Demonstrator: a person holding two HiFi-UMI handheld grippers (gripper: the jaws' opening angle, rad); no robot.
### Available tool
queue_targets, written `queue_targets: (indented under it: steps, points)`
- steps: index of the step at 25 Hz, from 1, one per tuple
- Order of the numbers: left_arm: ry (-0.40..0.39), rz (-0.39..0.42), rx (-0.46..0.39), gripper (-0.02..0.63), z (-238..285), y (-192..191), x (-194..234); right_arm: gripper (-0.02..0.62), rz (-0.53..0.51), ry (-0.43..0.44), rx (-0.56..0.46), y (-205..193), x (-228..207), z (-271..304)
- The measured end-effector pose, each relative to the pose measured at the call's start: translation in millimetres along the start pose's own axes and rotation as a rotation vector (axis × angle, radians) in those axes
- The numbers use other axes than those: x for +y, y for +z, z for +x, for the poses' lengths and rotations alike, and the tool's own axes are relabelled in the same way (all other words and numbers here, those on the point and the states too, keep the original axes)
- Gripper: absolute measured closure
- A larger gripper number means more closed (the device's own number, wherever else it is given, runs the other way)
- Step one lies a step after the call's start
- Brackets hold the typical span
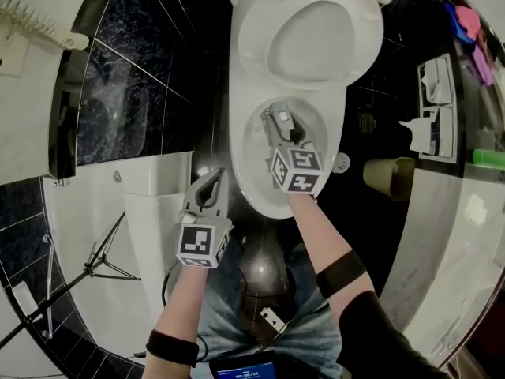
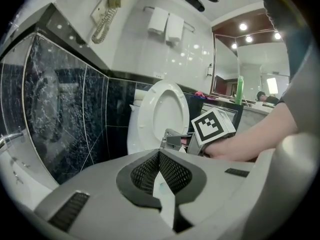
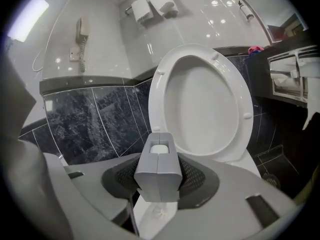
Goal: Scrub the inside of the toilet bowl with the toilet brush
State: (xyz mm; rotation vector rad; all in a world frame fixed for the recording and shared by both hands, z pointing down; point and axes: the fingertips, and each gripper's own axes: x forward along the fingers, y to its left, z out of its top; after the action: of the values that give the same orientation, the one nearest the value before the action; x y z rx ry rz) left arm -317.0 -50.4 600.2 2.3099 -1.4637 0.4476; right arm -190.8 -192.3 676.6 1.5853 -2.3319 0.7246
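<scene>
Only the right gripper view shows the toilet brush (image 3: pixel 158 173) plainly. Its grip is a grey two-piece block with a white insert on top, pinched between the fingers of the right gripper (image 1: pixel 276 115), and a pale shaft shows just below them. The head view adds that these fingers hang over the open toilet bowl (image 1: pixel 246 160), with the raised seat (image 3: pixel 200 99) beyond their tips. The left gripper (image 2: pixel 159 155), its fingertips pressed together on nothing, sits left of the bowl. Its view catches the right gripper's marker cube (image 2: pixel 212 126).

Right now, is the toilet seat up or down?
Up. The seat stands raised behind the bowl, its underside bumpers facing the right gripper view, and the bowl's rim is bare.
</scene>
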Motion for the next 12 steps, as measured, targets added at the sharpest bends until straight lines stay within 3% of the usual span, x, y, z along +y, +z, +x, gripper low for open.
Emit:
queue_targets:
  steps: [7, 12]
  points:
    - [-0.011, 0.043, -0.015, 0.611, 22, -5, -9, 0.393, 0.002, -0.066, -0.068, 22, -53, 9]
    - [-0.039, 0.051, -0.002, 0.611, 33, -6, -32, 0.394, -0.031, -0.184, -0.09, 34, -117, -16]
